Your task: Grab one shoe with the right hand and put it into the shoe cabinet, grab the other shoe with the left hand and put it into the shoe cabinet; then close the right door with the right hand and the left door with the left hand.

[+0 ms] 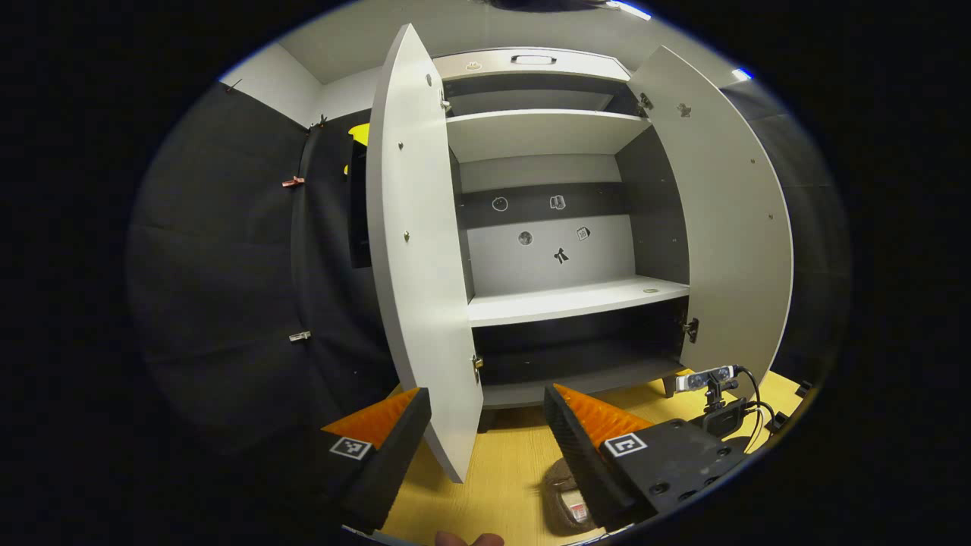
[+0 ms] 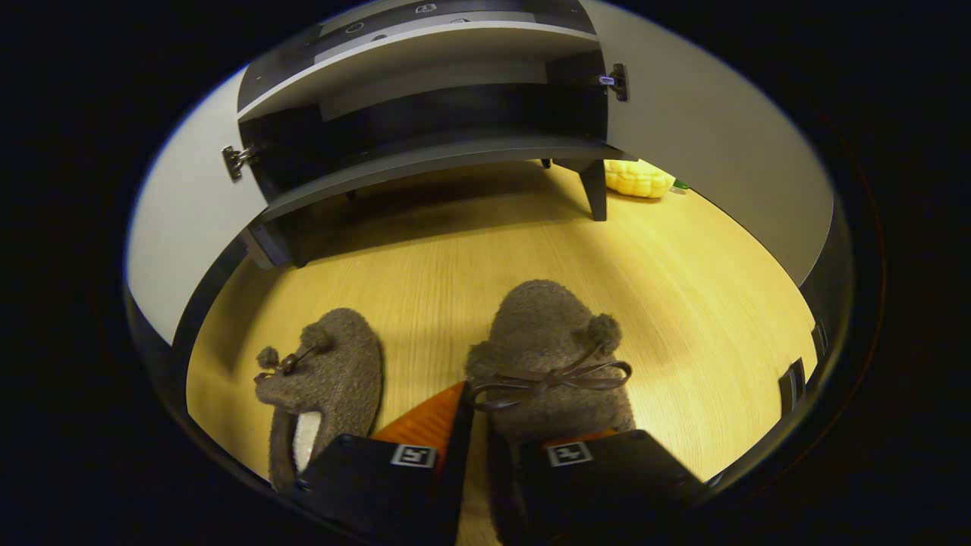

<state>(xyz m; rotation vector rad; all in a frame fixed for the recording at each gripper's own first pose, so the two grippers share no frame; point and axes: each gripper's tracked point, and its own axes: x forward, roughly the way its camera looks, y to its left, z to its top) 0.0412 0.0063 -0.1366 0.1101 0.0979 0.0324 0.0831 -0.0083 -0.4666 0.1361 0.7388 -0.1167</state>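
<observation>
Two fuzzy brown shoes lie on the wooden floor in the right gripper view. My right gripper (image 2: 489, 425) is shut on the side wall of the right-hand shoe (image 2: 546, 334), one finger outside it and the other tucked in its opening. The other shoe (image 2: 334, 371) lies apart to the left. The shoe cabinet (image 2: 425, 159) stands just beyond with both doors open. In the left gripper view my left gripper (image 1: 487, 390) is open and holds nothing, facing the open cabinet (image 1: 576, 299). The left door (image 1: 417, 250) and right door (image 1: 728, 227) stand wide. A shoe (image 1: 565, 493) shows low by the right finger.
A small camera on a stand (image 1: 709, 379) with cables sits on the floor near the right door. A yellow corn-like object (image 2: 637, 178) lies behind the cabinet's right leg. The cabinet's shelves hold nothing; small stickers mark its back panel.
</observation>
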